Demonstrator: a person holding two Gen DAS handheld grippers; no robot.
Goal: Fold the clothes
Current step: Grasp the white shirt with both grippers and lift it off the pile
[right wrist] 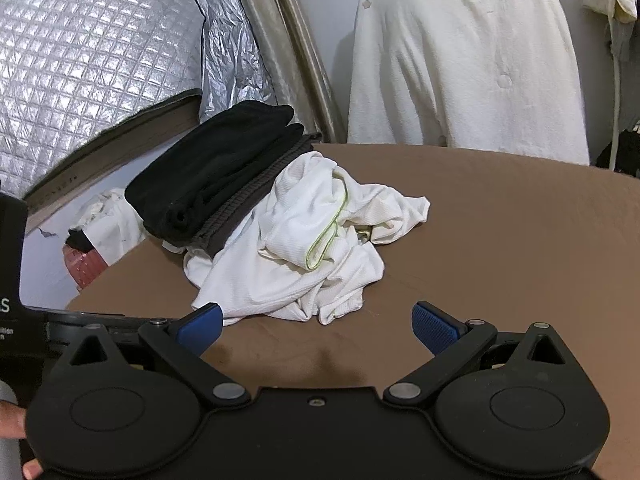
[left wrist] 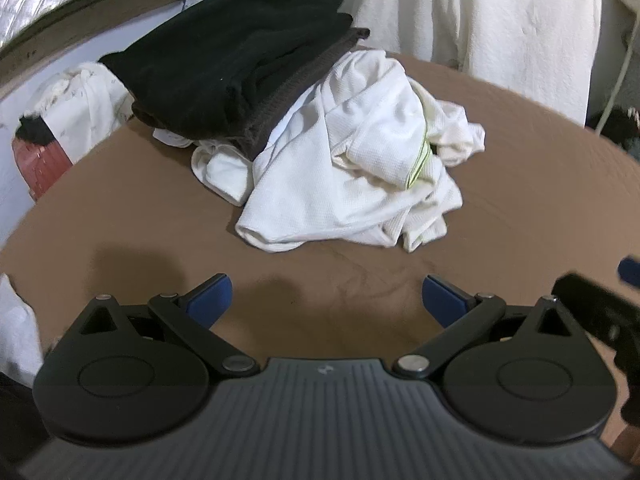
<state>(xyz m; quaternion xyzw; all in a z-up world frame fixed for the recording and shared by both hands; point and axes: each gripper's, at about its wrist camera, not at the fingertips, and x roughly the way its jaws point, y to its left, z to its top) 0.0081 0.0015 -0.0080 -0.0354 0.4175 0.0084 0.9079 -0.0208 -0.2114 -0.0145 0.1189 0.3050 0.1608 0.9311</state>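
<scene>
Counter (right wrist: 500,240): matt brown cloth cover, faintly creased, slightly napped.

White shirt (right wrist: 296,248): crumpled cloth, fine waffle-ribbed knit, matt; thin yellow-green piping along one hem.

Black stack (right wrist: 216,172): folded cloth, soft and fleecy on top, light-absorbing; a coarser dark brown ribbed knit lies under it.

Quilt (right wrist: 92,60): silvery foil-like sheet, diamond-stitched, glossy and crinkled.

Drape (right wrist: 464,60): cream cloth, pebbled matt weave.

Left claw (left wrist: 326,300): matt black plastic links, dull metal rivets, ridged grey housing, blue pads (left wrist: 210,298).

Right claw (right wrist: 316,324): same matt black plastic; blue pads (right wrist: 438,328) finely textured.
</scene>
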